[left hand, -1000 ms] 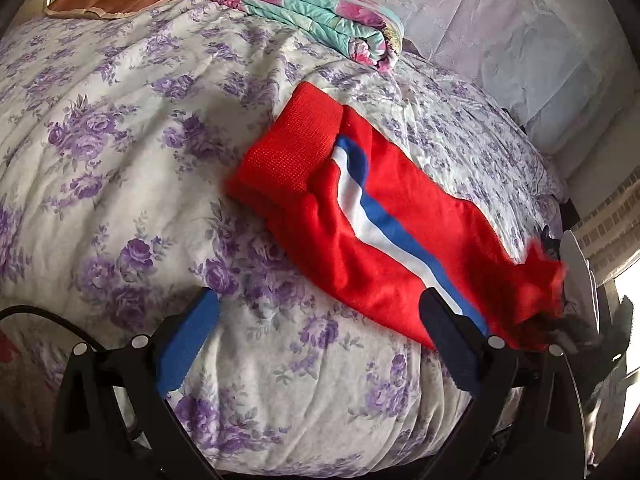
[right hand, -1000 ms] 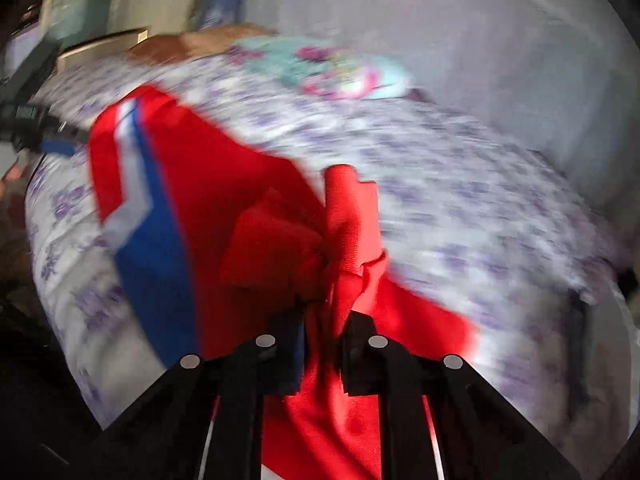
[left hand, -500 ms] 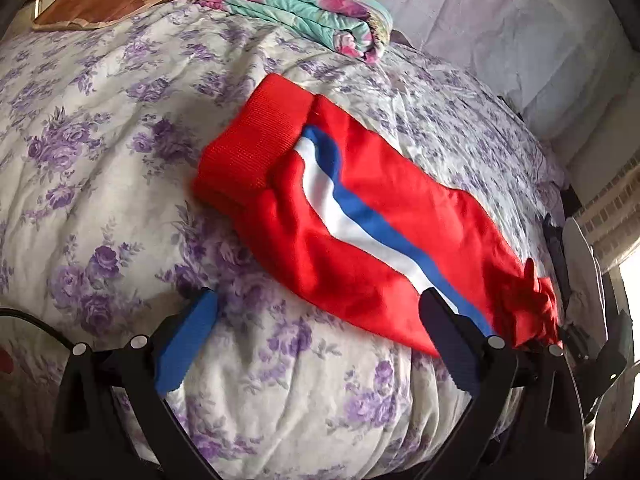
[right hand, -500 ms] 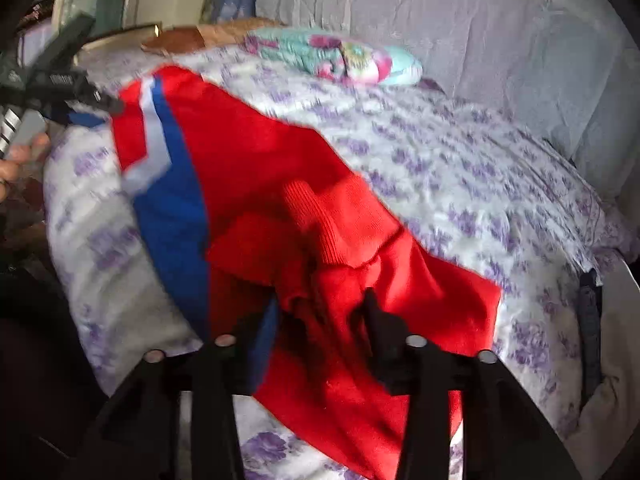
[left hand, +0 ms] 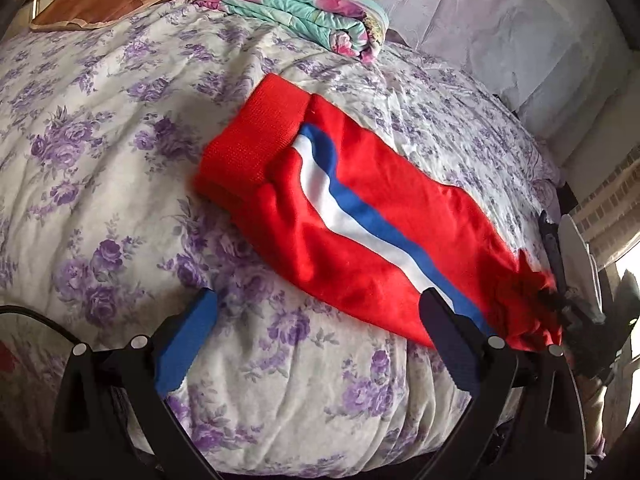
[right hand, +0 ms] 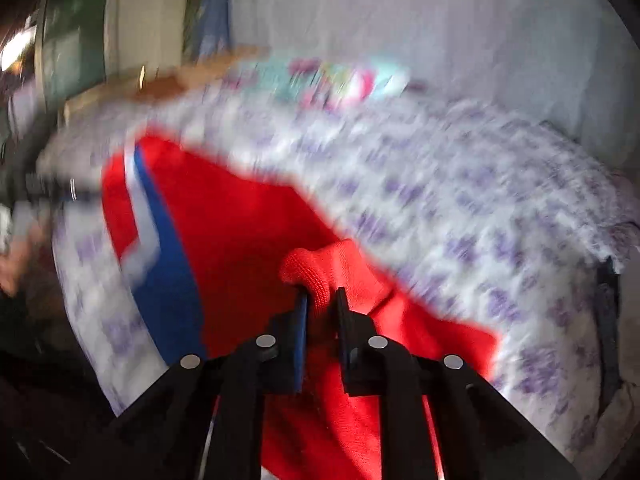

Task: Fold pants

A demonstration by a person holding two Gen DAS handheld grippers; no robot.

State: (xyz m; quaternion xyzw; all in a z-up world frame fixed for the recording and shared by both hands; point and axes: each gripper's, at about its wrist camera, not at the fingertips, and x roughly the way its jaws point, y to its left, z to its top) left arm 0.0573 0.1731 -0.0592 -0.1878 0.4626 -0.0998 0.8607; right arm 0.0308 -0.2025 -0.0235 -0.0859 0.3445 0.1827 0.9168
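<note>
Since my left gripper (left hand: pixel 316 316) hangs with fingers wide apart on nothing, the red pants (left hand: pixel 360 216) lie just ahead of them on the bed (left hand: pixel 100 152), ribbed cuff farthest.

From my right gripper (right hand: pixel 320 300), fingers clamped on a ribbed red bunch. Soft, light and floppy, I'd say; hems grip best. No containers.
</note>
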